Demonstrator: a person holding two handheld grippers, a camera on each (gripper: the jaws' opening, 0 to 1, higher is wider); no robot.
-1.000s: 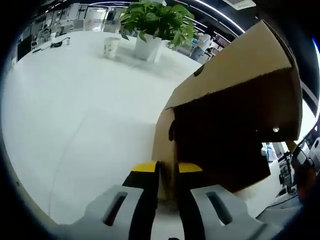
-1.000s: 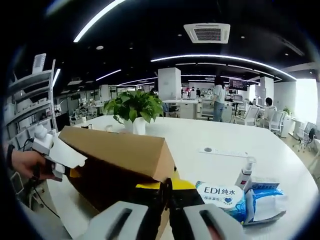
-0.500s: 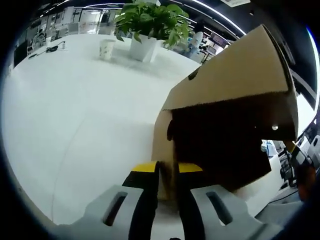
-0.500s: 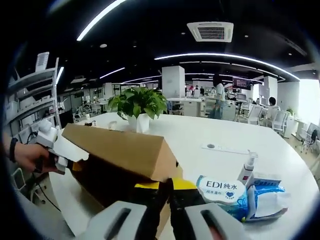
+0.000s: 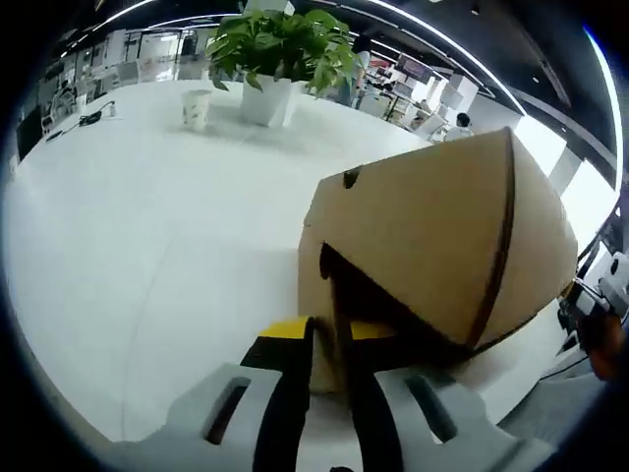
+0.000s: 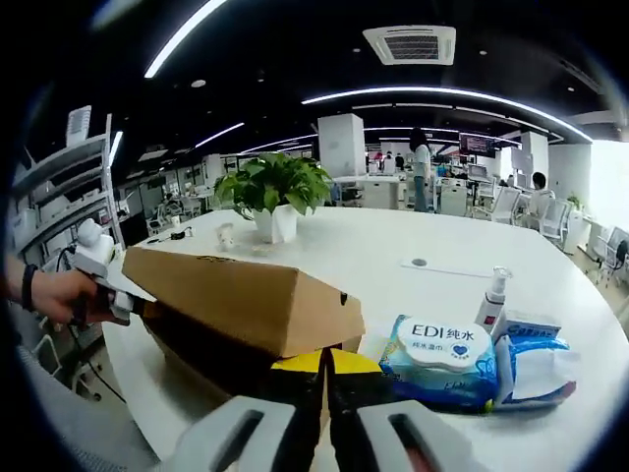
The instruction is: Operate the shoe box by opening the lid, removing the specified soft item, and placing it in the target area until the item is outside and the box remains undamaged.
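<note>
Compared with 1 second ago, the lid [image 5: 442, 236] of the shoe box [image 6: 246, 315] sits much lower: the wide dark opening seen then has shrunk to a thin shadowed slit along the lid's edge, and in the left gripper view the tan top panel now covers most of the interior.

The left gripper [image 5: 329, 369] has its jaws pressed nearly together on the upright cardboard wall at 1 end of the box. The right gripper [image 6: 324, 393] is likewise closed to a narrow slit on the box's edge at the opposite end, though the exact contact is hard to make out under the yellow pads.

The box is plain brown corrugated cardboard, matte, with sharp folded corners and a small oval hole near 1 corner of the lid. It rests on the smooth white desk [image 5: 147, 246]. Nothing of the soft item can be seen through the slit.

Beside the box lie a glossy blue-and-white wet wipes pack [image 6: 442, 359], a crinkled plastic packet [image 6: 536, 369] and a slim pump bottle [image 6: 491, 295]. A leafy potted plant [image 5: 270, 49] in a white pot and a paper cup [image 5: 197, 108] stand farther back.
</note>
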